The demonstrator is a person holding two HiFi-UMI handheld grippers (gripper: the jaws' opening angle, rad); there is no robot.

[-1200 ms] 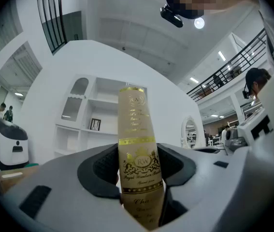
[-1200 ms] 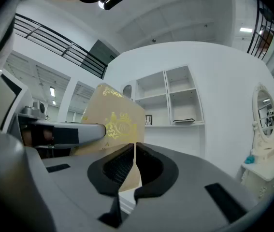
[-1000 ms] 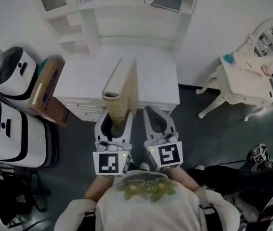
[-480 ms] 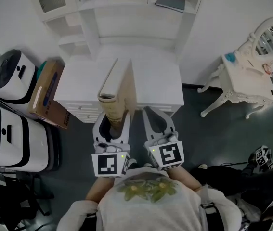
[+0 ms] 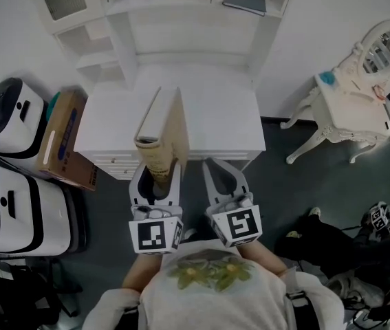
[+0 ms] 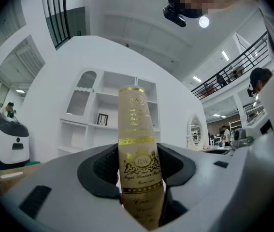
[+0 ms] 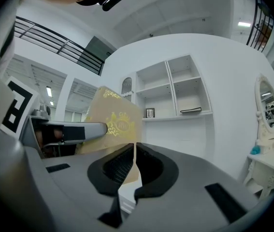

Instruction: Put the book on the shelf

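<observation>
Book (image 5: 161, 130), 1 tan hardcover with gilt spine, held upright near the white counter (image 5: 225, 115), short of the shelf (image 5: 181, 7), spine end pinched by the left hand-held gripper (image 5: 155, 175), right hand-held gripper (image 5: 222, 179) closed on nothing; likely stiff, weighty, glossy, best clamped across both covers.

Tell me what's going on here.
A person is working with a handheld gripper in each hand. The left gripper has its fingers shut on the spine end of a tan book with gold print, holding it on edge over the white cabinet top, in front of the shelf unit. The right gripper hangs beside it, fingers together on nothing. The book is not yet on a shelf.
</observation>
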